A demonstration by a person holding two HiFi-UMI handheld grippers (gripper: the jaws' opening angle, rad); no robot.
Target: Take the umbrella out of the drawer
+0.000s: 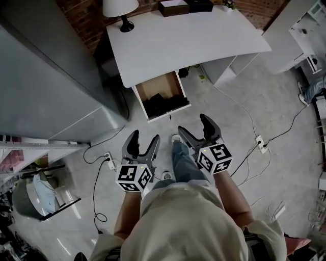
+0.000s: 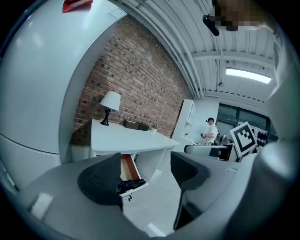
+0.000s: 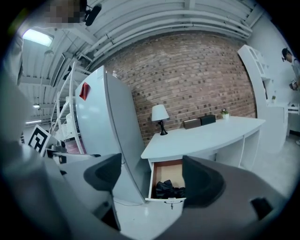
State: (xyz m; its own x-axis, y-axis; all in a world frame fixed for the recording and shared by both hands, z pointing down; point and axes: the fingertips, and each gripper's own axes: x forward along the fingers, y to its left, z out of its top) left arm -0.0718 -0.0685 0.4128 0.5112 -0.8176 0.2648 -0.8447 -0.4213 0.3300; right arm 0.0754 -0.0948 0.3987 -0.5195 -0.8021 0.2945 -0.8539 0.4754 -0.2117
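Observation:
A black folded umbrella (image 1: 164,104) lies in the open wooden drawer (image 1: 161,86) under the white desk (image 1: 183,38). The right gripper view shows the umbrella (image 3: 169,189) at the drawer's front; the left gripper view shows the umbrella (image 2: 131,185) past the left jaw. My left gripper (image 1: 144,144) and right gripper (image 1: 196,128) are both open and empty, held side by side over the floor a short way in front of the drawer, apart from it.
A grey refrigerator (image 1: 46,86) stands left of the desk. A lamp (image 1: 120,10) and dark boxes (image 1: 184,6) sit on the desk. Cables and power strips (image 1: 260,142) trail across the floor. A person (image 2: 211,131) stands far off by white shelving.

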